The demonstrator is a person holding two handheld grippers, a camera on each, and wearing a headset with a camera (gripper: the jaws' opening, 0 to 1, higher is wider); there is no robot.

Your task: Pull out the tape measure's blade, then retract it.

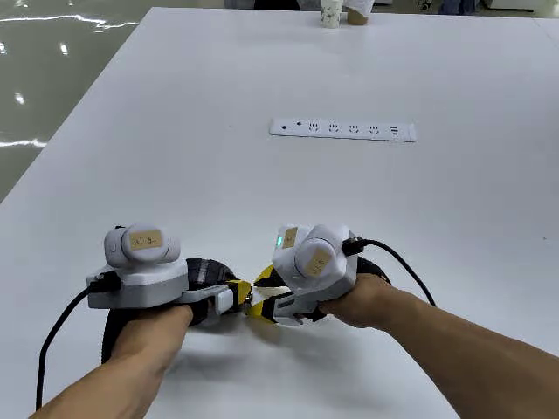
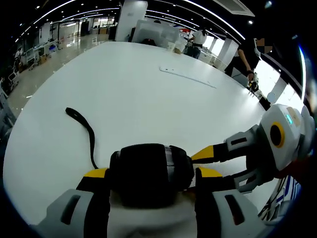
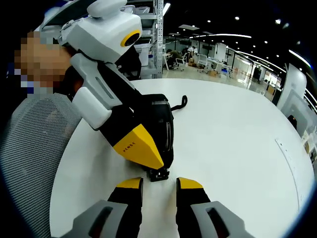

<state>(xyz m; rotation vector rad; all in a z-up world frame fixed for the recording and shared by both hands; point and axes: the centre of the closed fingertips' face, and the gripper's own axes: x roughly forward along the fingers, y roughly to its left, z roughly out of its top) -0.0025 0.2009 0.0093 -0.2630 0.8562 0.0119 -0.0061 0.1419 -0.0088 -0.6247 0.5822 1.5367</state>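
Catching the blade tab [image 3: 159, 174]
Left tongs [image 2: 151, 174] pinch the tape measure [image 2: 148, 158]; I close the spread right tongs [image 3: 159, 184] squarely on it, just ahead.

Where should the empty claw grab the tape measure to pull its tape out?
The small end tab poking from the tape measure, facing the right claw. Bring that claw straight at it, since the left claw holds the case's sides.

Black tape measure [image 3: 154, 119] with a black strap [image 2: 89, 136], on a plain white table [image 1: 262, 70]. Left gripper [image 1: 238, 294] and right gripper [image 3: 160, 184]: white and grey bodies, black jaws tipped in yellow. White power strip [image 1: 342, 130] with small dark sockets.
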